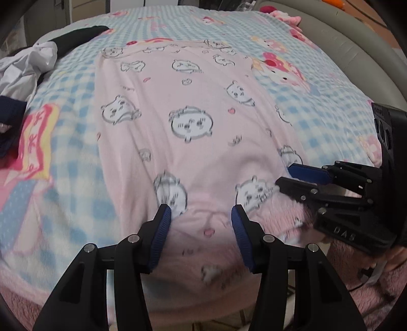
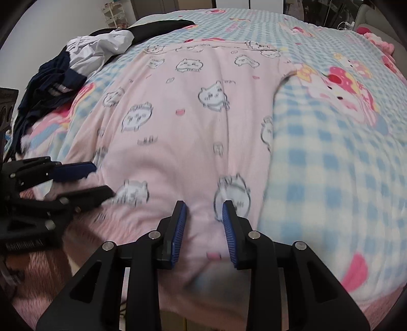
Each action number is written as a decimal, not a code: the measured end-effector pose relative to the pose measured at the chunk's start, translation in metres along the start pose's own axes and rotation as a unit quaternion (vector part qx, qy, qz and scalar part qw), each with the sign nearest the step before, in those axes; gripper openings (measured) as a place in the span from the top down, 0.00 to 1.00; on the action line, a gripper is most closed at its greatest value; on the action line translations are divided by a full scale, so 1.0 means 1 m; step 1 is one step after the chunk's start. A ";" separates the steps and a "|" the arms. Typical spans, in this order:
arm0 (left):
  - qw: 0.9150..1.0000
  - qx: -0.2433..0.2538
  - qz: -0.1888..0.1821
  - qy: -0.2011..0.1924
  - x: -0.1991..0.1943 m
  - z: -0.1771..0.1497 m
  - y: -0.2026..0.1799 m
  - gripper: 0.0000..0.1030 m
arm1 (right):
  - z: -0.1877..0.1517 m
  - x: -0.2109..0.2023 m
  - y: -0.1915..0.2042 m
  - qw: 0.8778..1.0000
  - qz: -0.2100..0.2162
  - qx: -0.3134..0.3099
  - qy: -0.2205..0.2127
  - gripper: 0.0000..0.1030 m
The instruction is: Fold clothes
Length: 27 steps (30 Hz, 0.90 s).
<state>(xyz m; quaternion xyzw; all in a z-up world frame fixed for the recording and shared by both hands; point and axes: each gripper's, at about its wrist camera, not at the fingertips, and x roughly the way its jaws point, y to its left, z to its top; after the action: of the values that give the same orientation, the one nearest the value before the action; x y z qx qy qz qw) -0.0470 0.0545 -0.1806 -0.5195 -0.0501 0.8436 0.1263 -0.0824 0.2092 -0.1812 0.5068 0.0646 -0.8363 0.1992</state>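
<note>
Two blue-padded fingers of the left gripper (image 1: 201,215) stand apart, holding nothing, over the near hem of the pink garment (image 1: 183,109), which lies flat on the checked blanket (image 1: 318,112). From the right wrist, the right gripper (image 2: 204,212) is likewise parted and empty over that hem; any pinch should catch both corners evenly to keep the fold square.

A bed (image 2: 330,157) under a blue-checked cartoon blanket (image 1: 318,119) fills the room; a white wall (image 2: 63,23) and a small shelf rack (image 2: 114,12) stand beyond its far left corner.

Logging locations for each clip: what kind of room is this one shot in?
Most likely a bedroom at home: a bed with a blue checked cartoon blanket, a pink pajama garment spread on it, and a pile of worn clothes at the far side.
</note>
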 end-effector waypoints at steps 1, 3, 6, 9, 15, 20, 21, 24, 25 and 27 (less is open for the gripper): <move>1.000 -0.005 -0.007 -0.001 -0.003 -0.005 0.002 0.50 | -0.005 -0.004 0.000 1.000 0.002 0.000 -0.001 0.71; 1.000 -0.014 -0.014 -0.017 -0.011 -0.004 0.008 0.50 | -0.012 -0.011 -0.001 1.000 0.006 0.002 -0.004 0.71; 0.998 -0.026 -0.022 -0.048 -0.026 0.002 0.018 0.50 | -0.016 -0.025 -0.003 1.000 0.015 0.003 -0.019 0.71; 0.996 -0.038 -0.030 -0.078 -0.040 0.008 0.028 0.50 | -0.002 -0.042 -0.011 0.999 0.016 0.004 -0.047 0.70; 0.991 -0.089 0.014 -0.103 -0.031 0.057 0.074 0.52 | 0.057 -0.039 -0.032 0.997 -0.053 -0.007 -0.064 0.65; 0.987 -0.132 -0.016 -0.086 0.002 0.074 0.098 0.56 | 0.088 0.003 -0.047 0.997 -0.059 0.018 -0.037 0.65; 0.988 -0.133 -0.014 -0.078 0.010 0.073 0.099 0.57 | 0.089 0.012 -0.052 0.997 -0.054 0.032 -0.033 0.65; 0.991 -0.109 0.033 -0.067 0.026 0.065 0.090 0.57 | 0.087 0.033 -0.057 0.997 -0.055 0.049 -0.027 0.65; 0.992 -0.103 0.043 -0.066 0.026 0.063 0.088 0.57 | 0.086 0.037 -0.056 0.997 -0.064 0.044 -0.026 0.65; 0.992 -0.096 0.053 -0.069 0.021 0.060 0.088 0.57 | 0.080 0.034 -0.058 0.996 -0.074 0.039 -0.034 0.65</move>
<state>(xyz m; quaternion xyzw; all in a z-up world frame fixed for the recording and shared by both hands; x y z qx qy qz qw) -0.1233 -0.0215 -0.1905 -0.4719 -0.1118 0.8741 0.0269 -0.1845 0.2284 -0.1781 0.4795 0.0629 -0.8672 0.1187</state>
